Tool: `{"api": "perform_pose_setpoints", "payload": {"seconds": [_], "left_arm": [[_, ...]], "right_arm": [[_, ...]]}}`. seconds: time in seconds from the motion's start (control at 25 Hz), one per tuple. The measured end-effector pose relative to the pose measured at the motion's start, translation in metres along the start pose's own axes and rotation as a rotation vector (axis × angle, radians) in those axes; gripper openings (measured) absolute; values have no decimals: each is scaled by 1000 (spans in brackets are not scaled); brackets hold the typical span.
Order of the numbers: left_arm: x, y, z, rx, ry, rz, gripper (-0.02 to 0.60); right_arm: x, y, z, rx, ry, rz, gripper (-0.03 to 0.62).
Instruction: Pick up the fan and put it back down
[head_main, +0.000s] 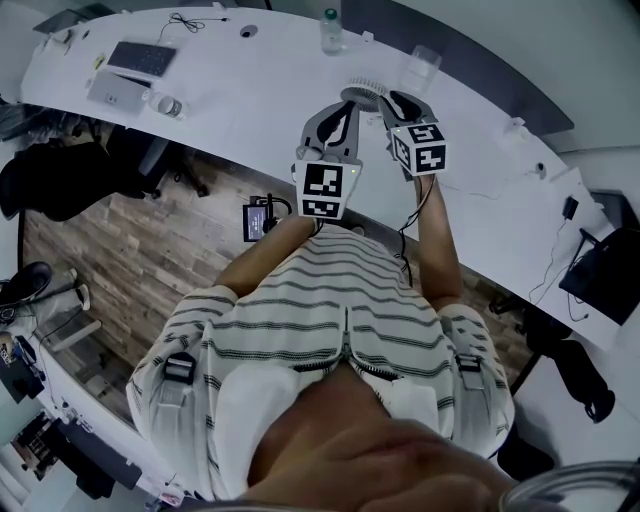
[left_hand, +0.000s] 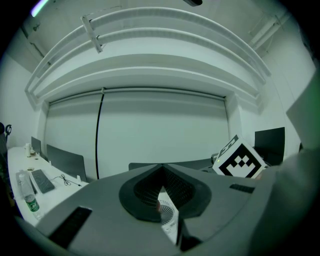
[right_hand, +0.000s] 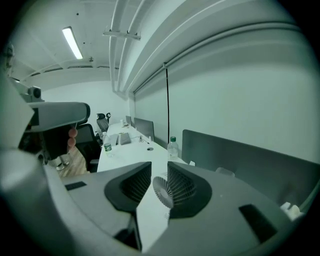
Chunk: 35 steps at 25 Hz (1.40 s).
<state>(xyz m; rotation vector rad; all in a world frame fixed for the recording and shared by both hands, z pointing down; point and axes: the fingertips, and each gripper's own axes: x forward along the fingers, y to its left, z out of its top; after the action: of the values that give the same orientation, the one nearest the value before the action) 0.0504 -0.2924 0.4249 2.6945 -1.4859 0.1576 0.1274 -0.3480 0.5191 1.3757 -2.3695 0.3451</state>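
Note:
A small white fan (head_main: 365, 88) stands on the curved white desk (head_main: 250, 110), just beyond both grippers. The head view puts my left gripper (head_main: 348, 102) at the fan's left, its fingers meeting at the tips with nothing held. In the left gripper view only a sliver of the fan (left_hand: 167, 216) shows below the touching tips (left_hand: 161, 172). My right gripper (head_main: 396, 100) is at the fan's right. Its jaws (right_hand: 159, 167) stand apart, with the fan's round grille (right_hand: 164, 192) in the gap close to the right pad and space left beside the other pad.
A water bottle (head_main: 331, 30) and a clear cup (head_main: 422, 65) stand behind the fan near the grey partition. A keyboard (head_main: 140, 57) and small items lie far left on the desk. Office chairs (head_main: 60, 175) stand on the wood floor; cables run along the desk at right.

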Motion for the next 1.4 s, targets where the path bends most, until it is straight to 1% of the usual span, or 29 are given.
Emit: {"api": "perform_pose_setpoints", "payload": {"seconds": [0.12,0.28,0.48,0.68,0.84,1.04,1.2,1.4], "left_arm": [[0,3,-1,-1,5,0,6],[2,5,-1,-5,6,-5,6],[4,1,-4,0,16,-30,6],[7,-1,-5,9,24,-36,6],[7,3,-7,11,32,-30,6],[5,3,-7,18,35,-30,6],[3,6,-8,23,38,-23,6],[0,7,-9,26,41,-14,6]], "right_arm": [[10,1,-9,-59,46,37,117],[20,-8,-21,-163,103,74,143],[30,-10,-43,-217,180,172,170],[39,-18,-55,-336,227,221,183],[52,-19,-65,-402,277,303,223],[64,-23,-78,-461,323,378,227],[77,-29,-88,-522,356,415,232],[92,-36,-93,-541,370,460,233]]}}
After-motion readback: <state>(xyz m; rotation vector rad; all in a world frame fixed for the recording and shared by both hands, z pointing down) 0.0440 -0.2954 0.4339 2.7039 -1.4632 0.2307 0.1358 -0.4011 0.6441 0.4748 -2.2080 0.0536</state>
